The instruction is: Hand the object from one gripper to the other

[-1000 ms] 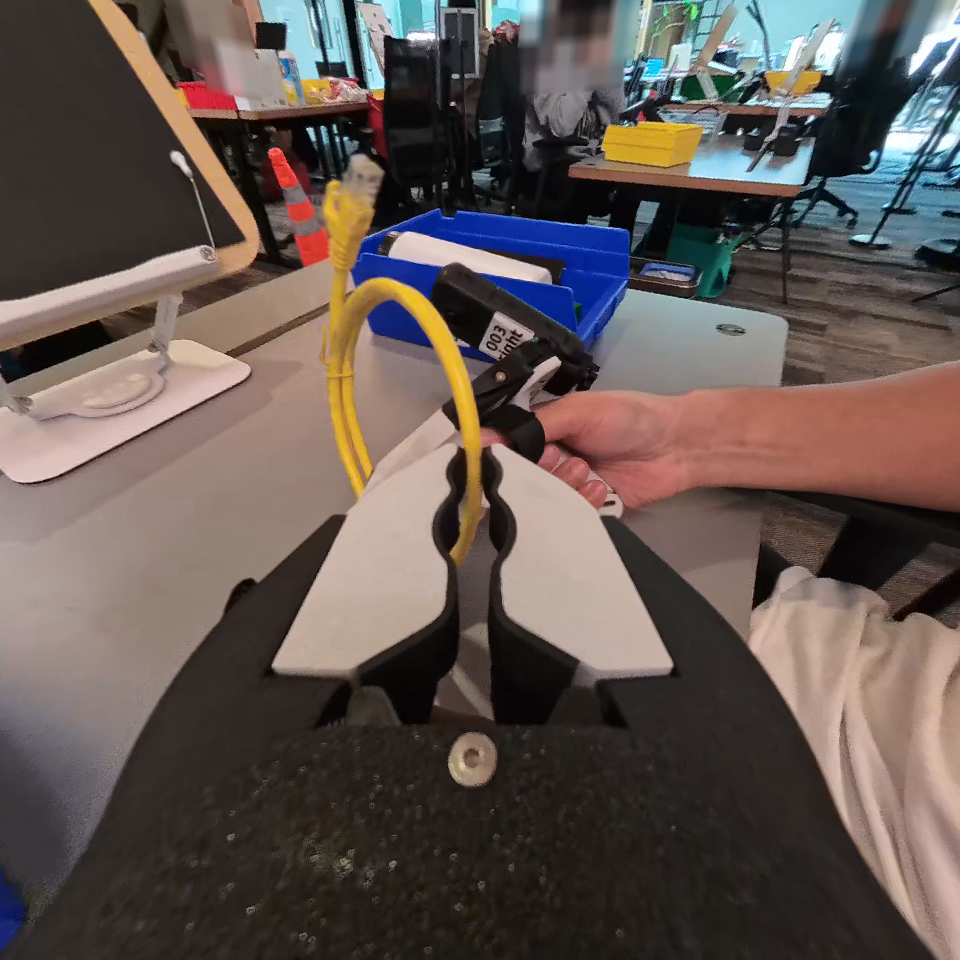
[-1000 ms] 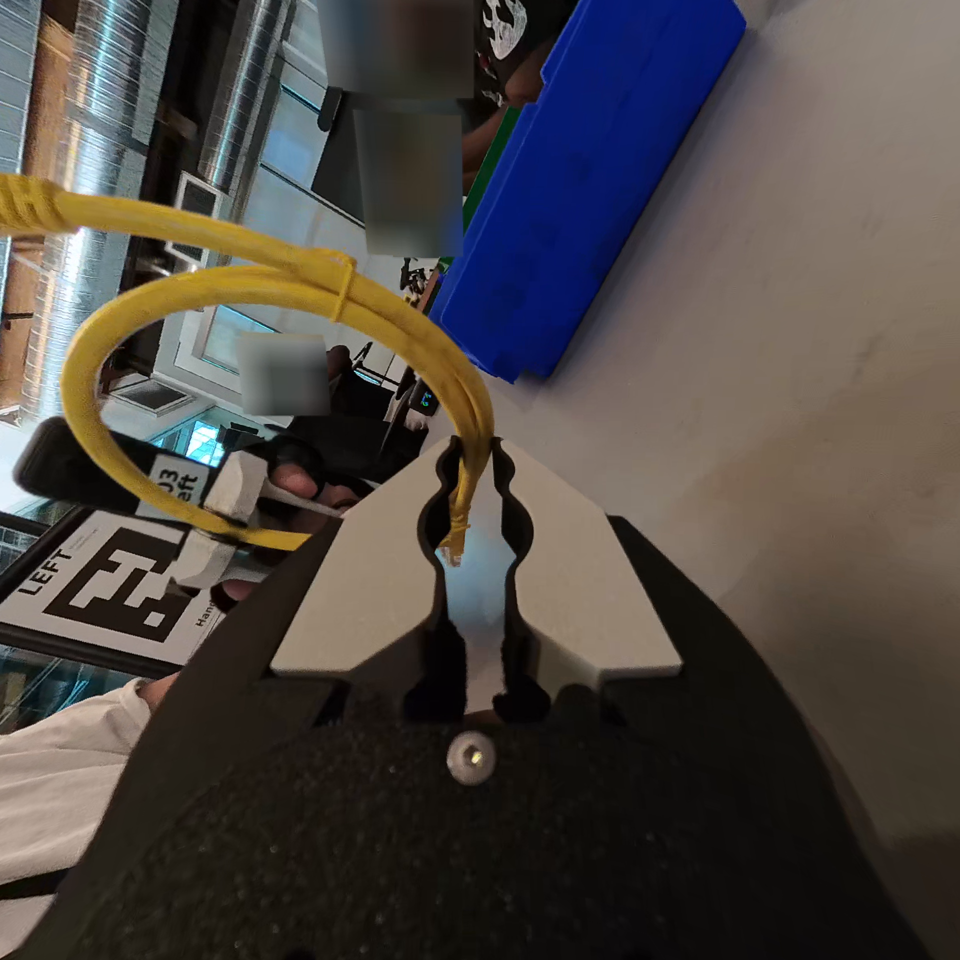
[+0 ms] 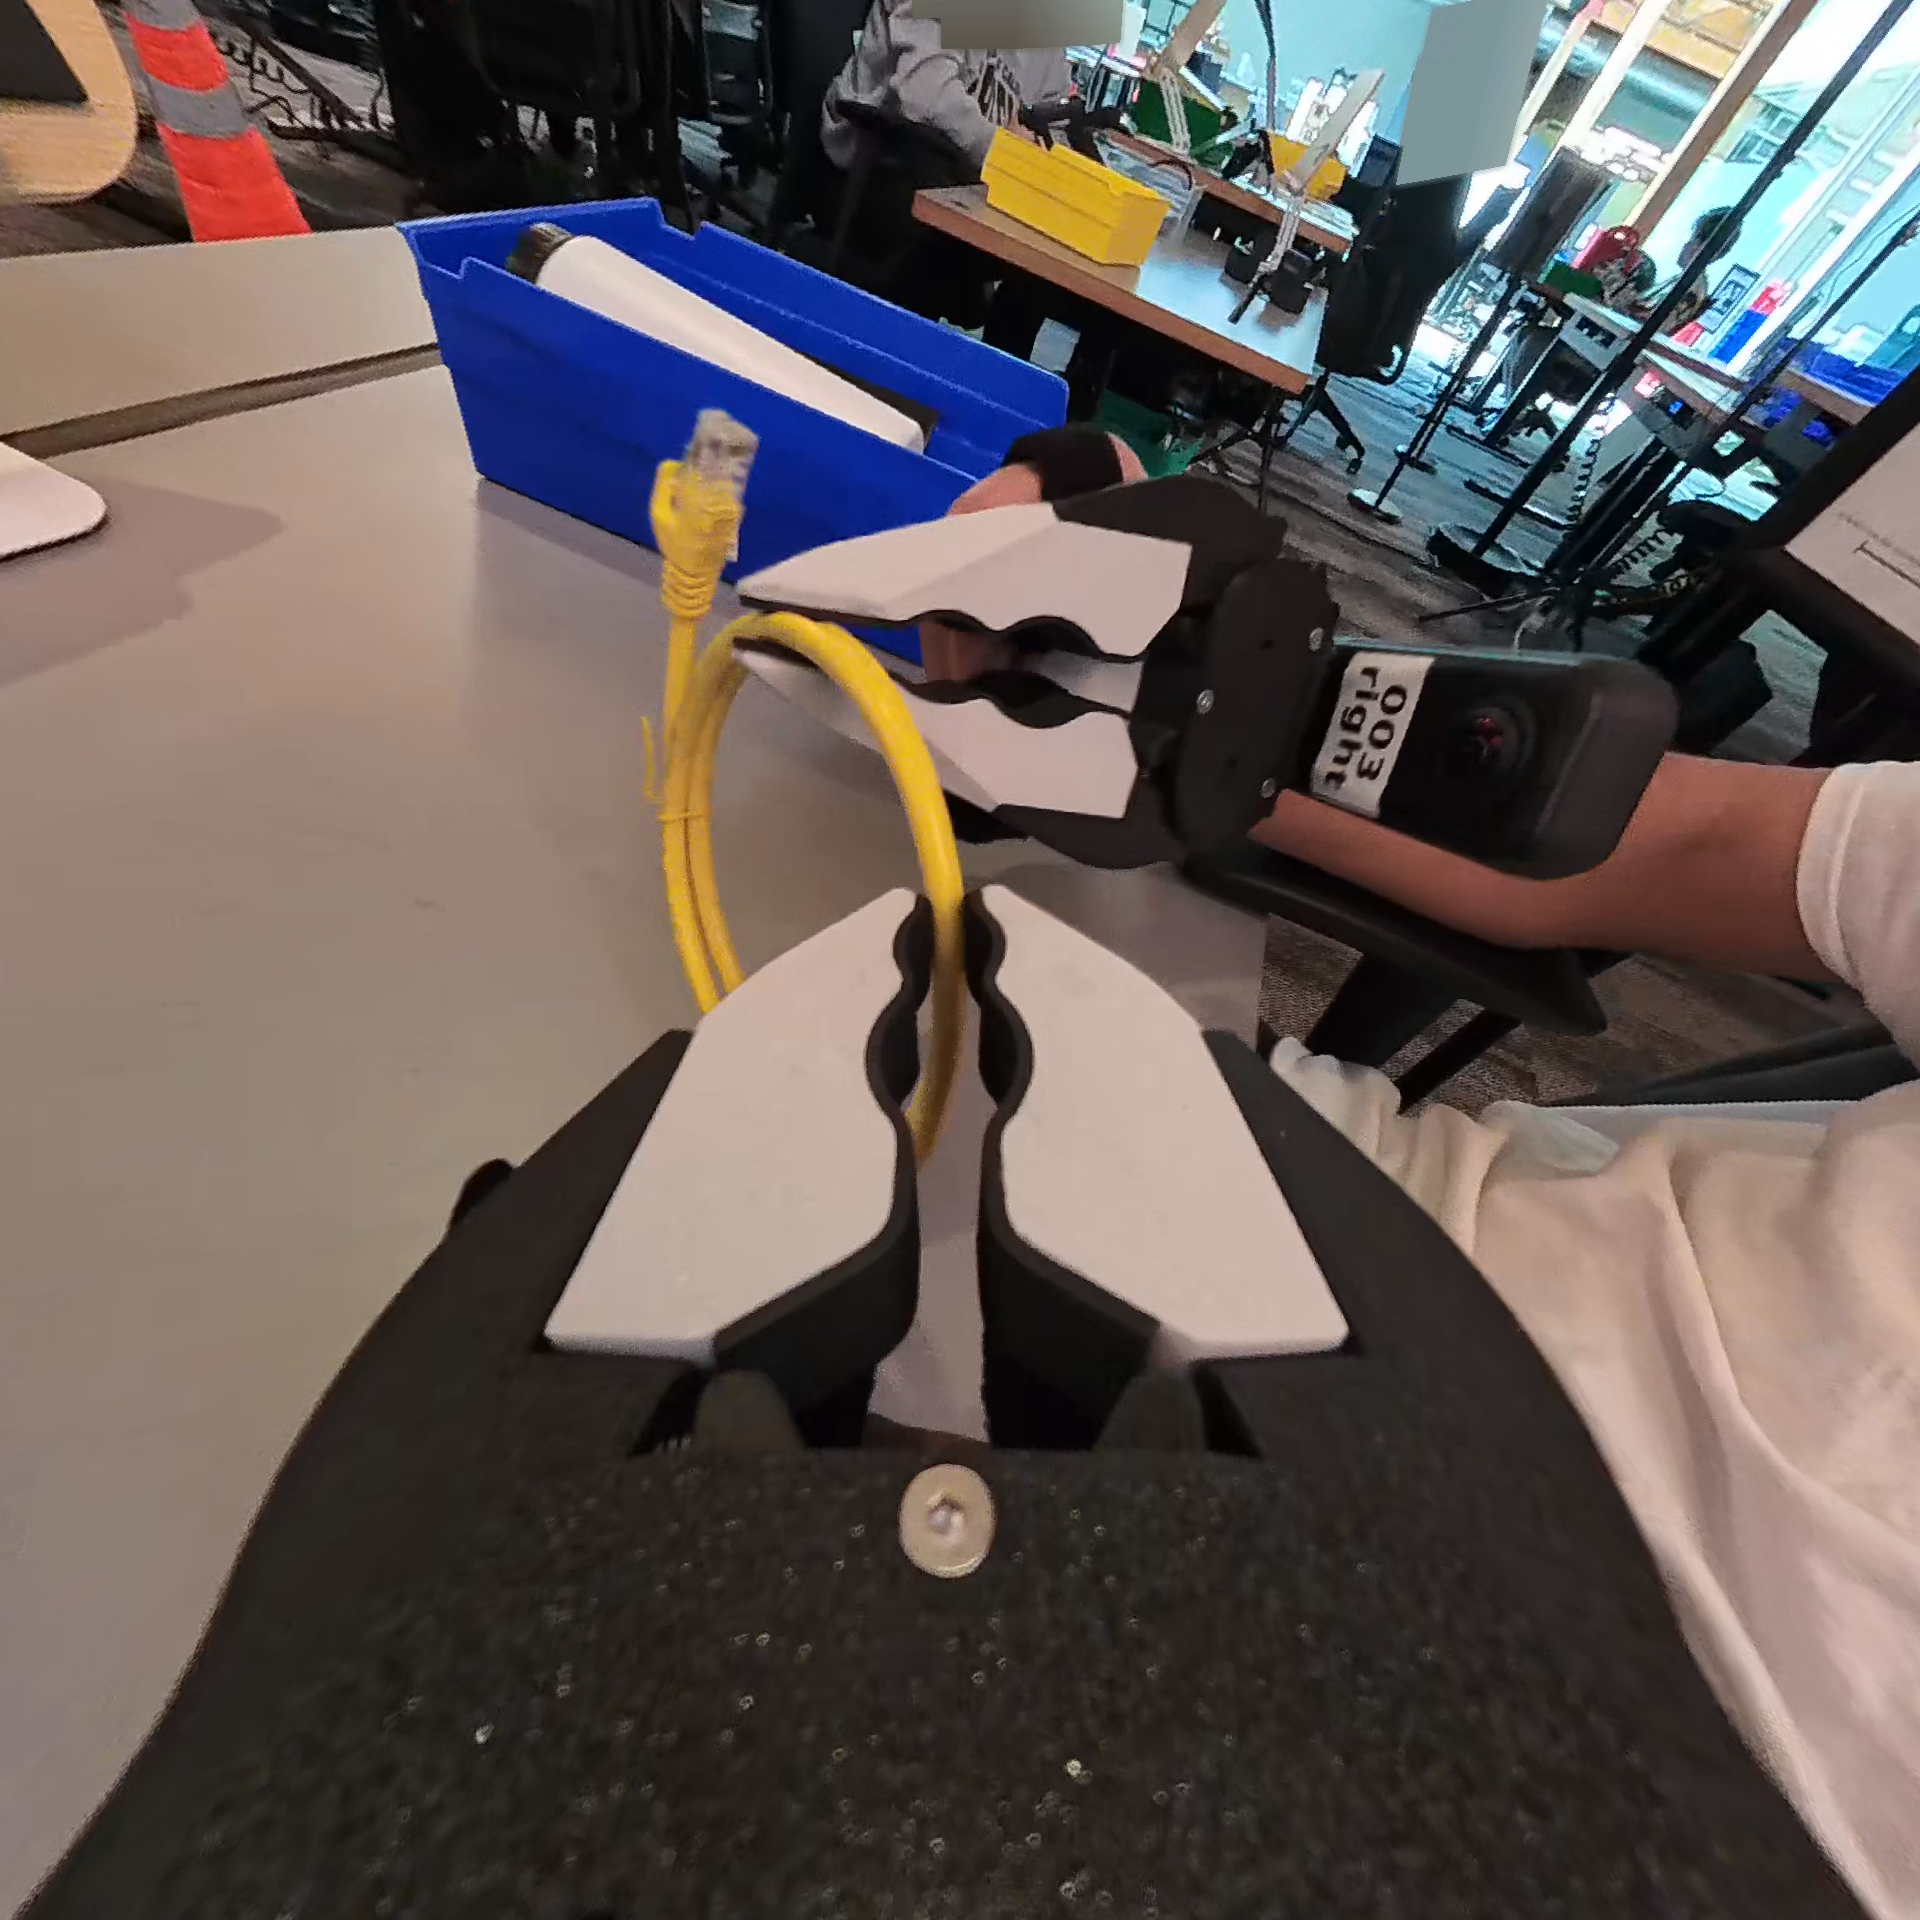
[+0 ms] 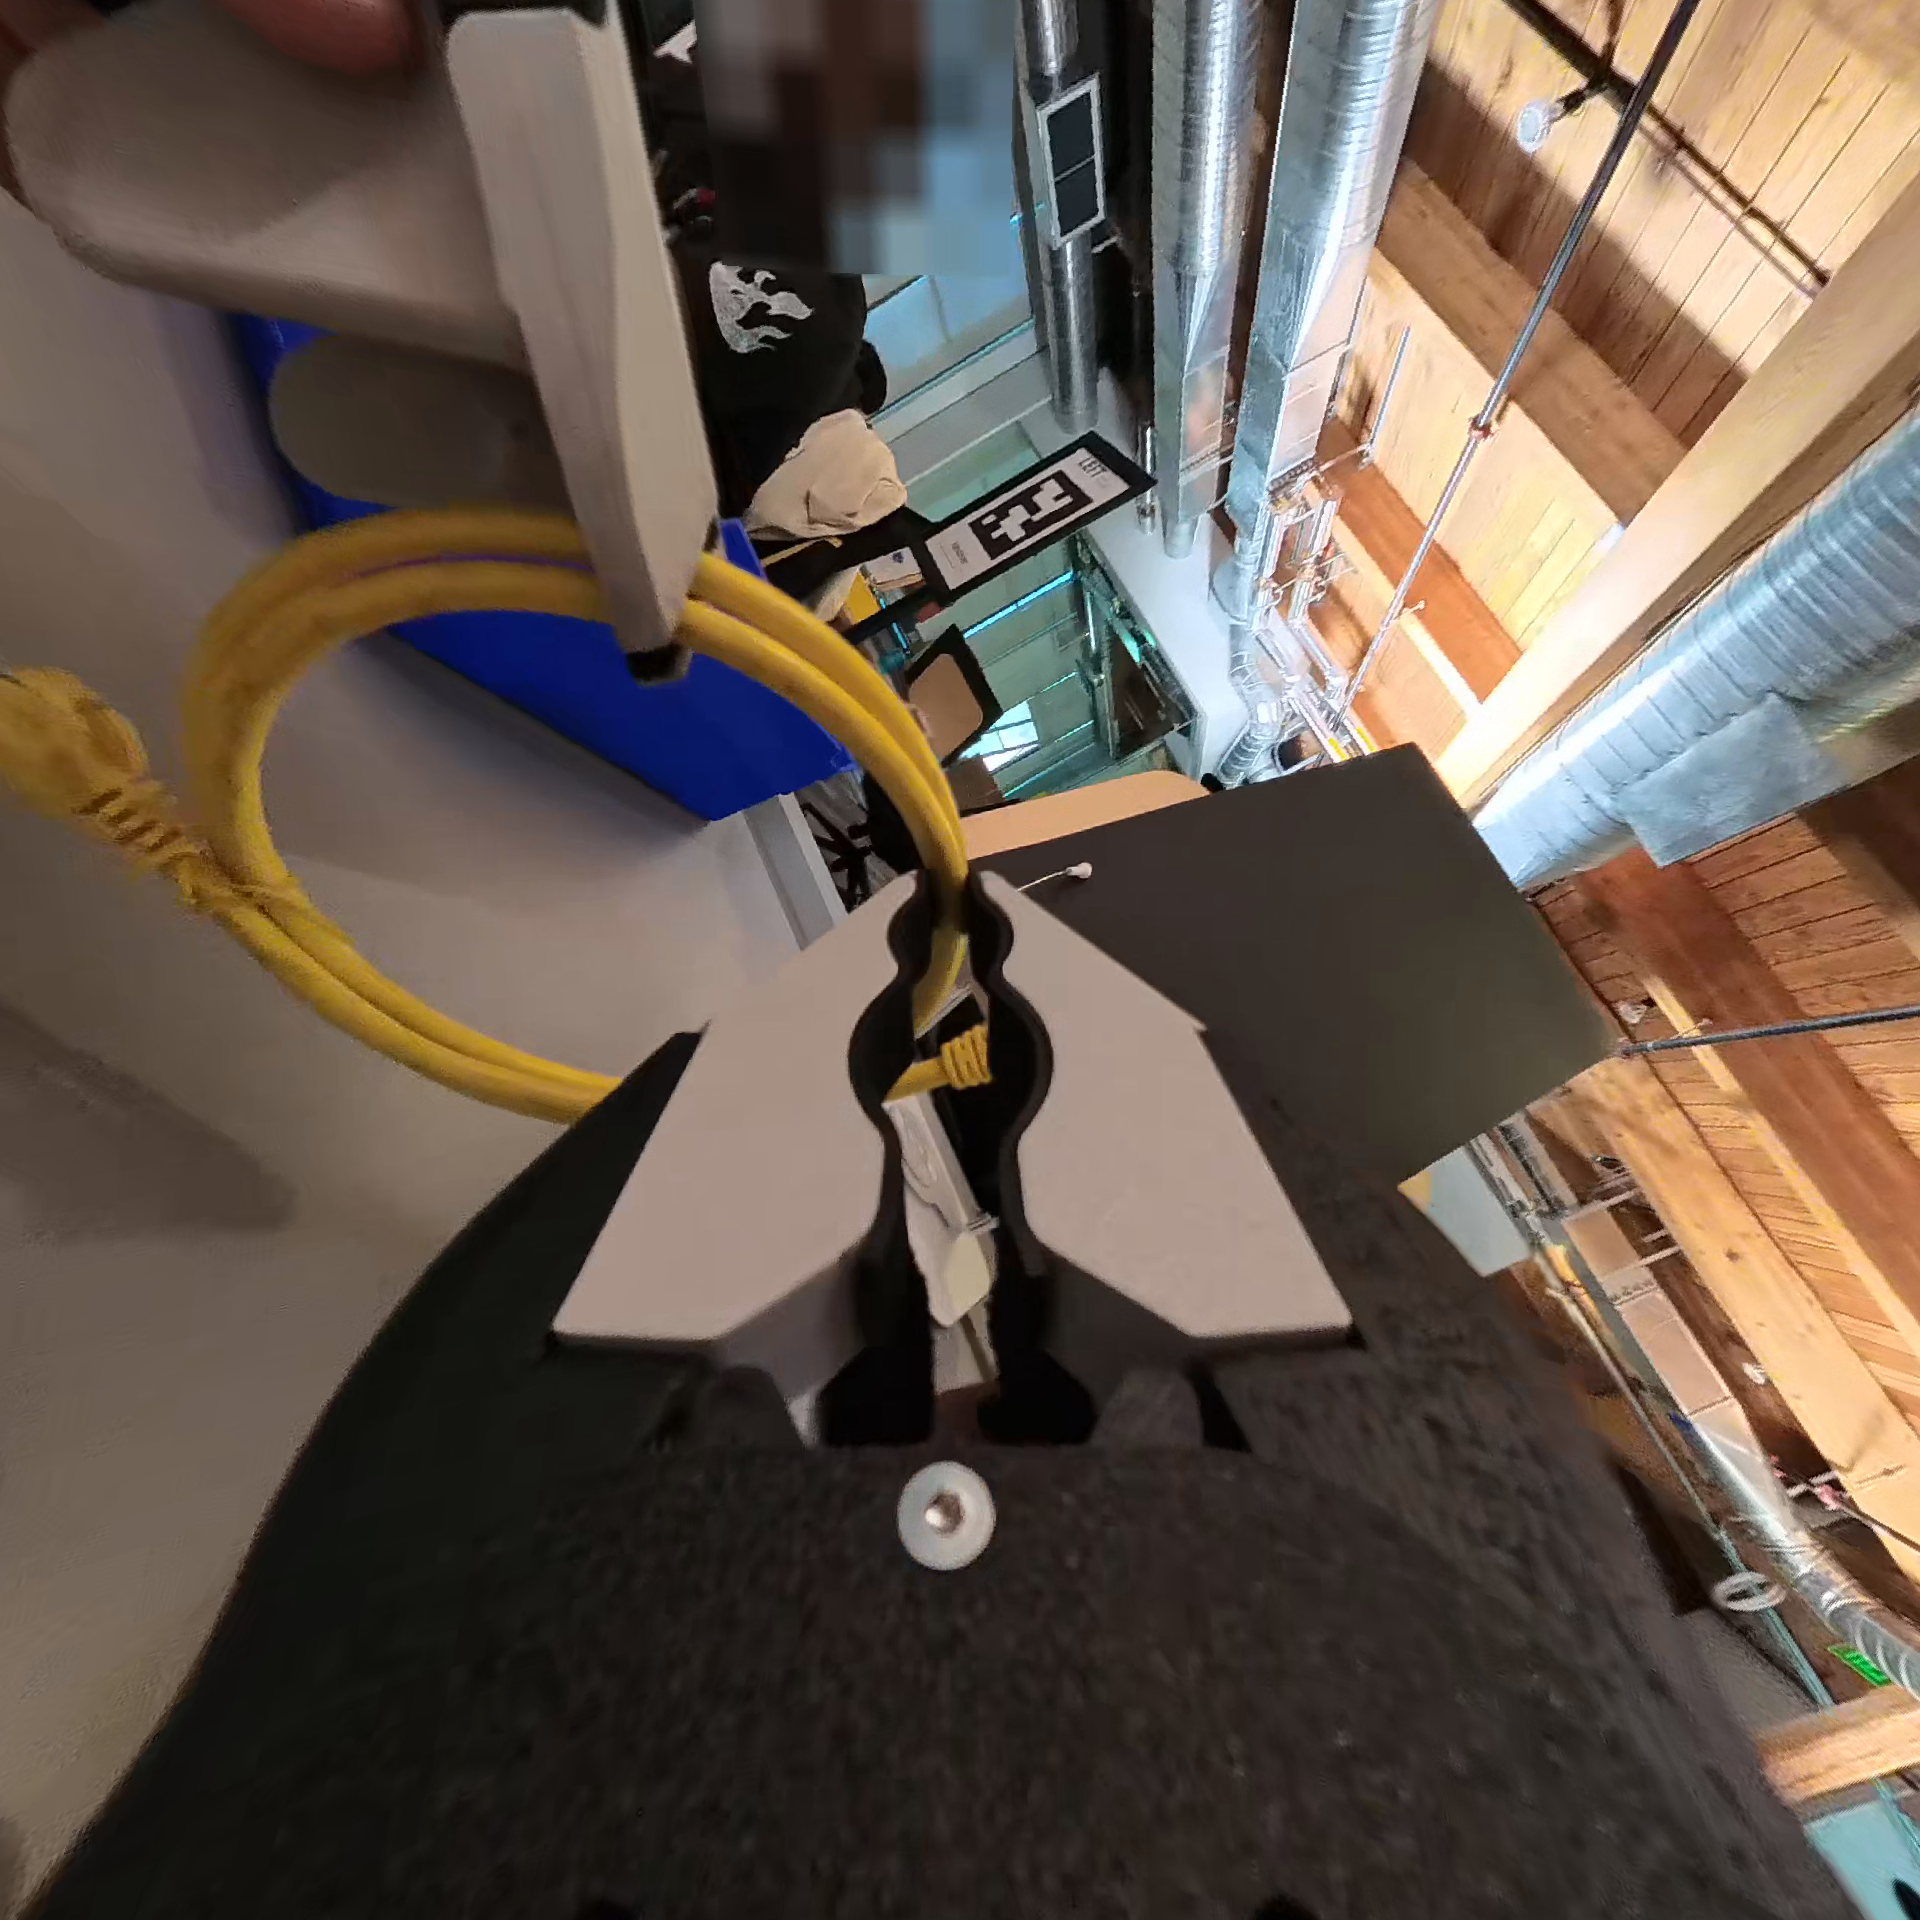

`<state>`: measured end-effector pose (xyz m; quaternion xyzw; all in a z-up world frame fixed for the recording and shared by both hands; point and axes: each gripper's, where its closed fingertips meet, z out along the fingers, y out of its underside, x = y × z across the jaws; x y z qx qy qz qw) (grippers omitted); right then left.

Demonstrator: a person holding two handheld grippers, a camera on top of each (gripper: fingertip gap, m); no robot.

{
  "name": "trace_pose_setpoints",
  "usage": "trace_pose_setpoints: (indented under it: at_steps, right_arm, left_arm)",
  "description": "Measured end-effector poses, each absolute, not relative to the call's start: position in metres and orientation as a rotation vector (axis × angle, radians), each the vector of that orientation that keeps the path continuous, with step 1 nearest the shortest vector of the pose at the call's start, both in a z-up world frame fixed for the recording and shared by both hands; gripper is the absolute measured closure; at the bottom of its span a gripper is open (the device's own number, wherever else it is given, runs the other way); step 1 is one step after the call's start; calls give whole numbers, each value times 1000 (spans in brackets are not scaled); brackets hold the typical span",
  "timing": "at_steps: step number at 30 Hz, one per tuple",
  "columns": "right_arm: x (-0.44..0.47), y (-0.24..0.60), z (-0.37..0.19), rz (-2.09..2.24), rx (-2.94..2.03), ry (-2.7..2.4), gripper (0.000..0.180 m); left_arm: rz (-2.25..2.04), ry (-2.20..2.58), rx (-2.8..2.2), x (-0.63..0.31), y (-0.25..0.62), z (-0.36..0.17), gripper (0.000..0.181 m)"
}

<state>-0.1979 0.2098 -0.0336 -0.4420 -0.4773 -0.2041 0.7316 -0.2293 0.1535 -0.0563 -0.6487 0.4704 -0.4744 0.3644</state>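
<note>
Both grippers clamp the yellow cable [image 3: 914,748]: left gripper [image 3: 940,914] near, right gripper [image 4: 948,894]; only the right wrist view shows its second plug [image 4: 961,1065].

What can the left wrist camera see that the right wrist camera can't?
Only the left wrist view shows the white roll lying in the blue bin, the orange cone, the yellow box on a far desk, and the cable's clear plug.

Only the right wrist view shows silver ceiling ducts and wooden beams.

Both show the yellow cable, pinched by the left tool and the right tool.
</note>
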Motion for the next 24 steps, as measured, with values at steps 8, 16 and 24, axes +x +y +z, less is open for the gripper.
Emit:
trace_pose_setpoints:
  at_steps: [8, 16, 24]
  right_arm:
    - [-189, 217, -35, -415, -1056, -1021, 175]
    - [-130, 244, -14, -250, -1257, -697, 174]
    - [-146, 240, -12, -294, -1274, -694, 174]
  left_arm:
    - [-1094, 1183, -1533, -234, 162, -39, 134]
    - [-922, 1165, -1531, -245, 185, -53, 111]
    - [-653, 1249, -1591, -230, 187, -88, 123]
